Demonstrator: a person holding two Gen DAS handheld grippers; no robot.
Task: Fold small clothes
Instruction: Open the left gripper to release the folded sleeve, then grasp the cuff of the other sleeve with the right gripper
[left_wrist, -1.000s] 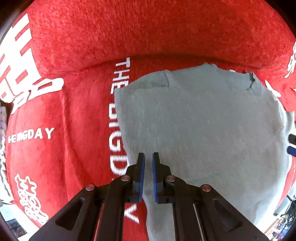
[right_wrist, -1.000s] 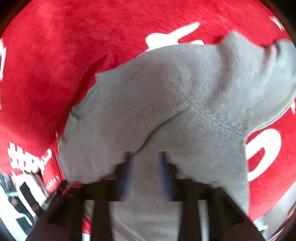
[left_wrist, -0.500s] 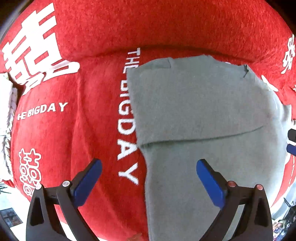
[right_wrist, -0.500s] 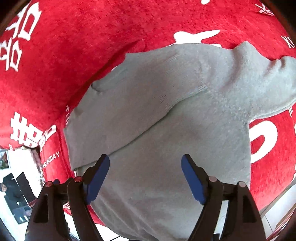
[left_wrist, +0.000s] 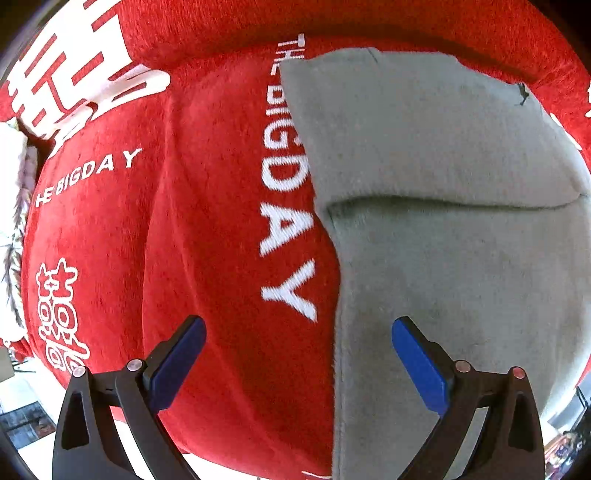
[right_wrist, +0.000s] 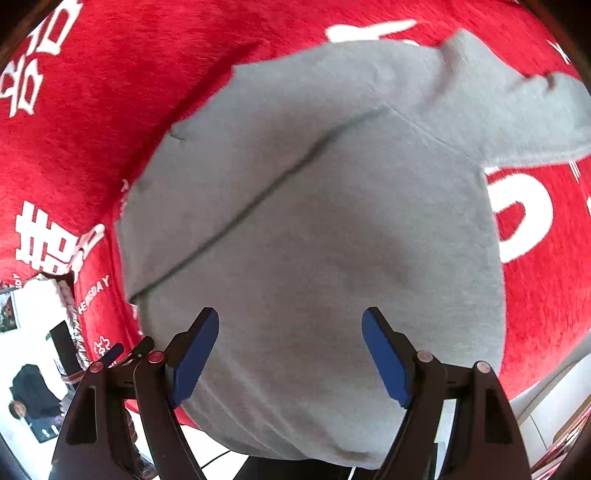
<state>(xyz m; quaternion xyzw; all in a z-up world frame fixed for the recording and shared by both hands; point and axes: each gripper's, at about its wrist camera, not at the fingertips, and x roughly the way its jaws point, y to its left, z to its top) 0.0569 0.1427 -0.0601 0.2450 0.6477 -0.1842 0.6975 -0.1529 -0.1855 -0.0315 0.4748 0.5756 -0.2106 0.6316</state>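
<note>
- Grey garment (right_wrist: 332, 229), partly folded, flat on red blanket (left_wrist: 207, 229).
- Left gripper (left_wrist: 297, 354) spread wide, grasping nothing.
- Right gripper (right_wrist: 290, 350) likewise released above garment.

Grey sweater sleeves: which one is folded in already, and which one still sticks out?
On the grey fleece sweater, the left-hand sleeve lies folded across the body. The right-hand sleeve sticks out over the red blanket.
</note>
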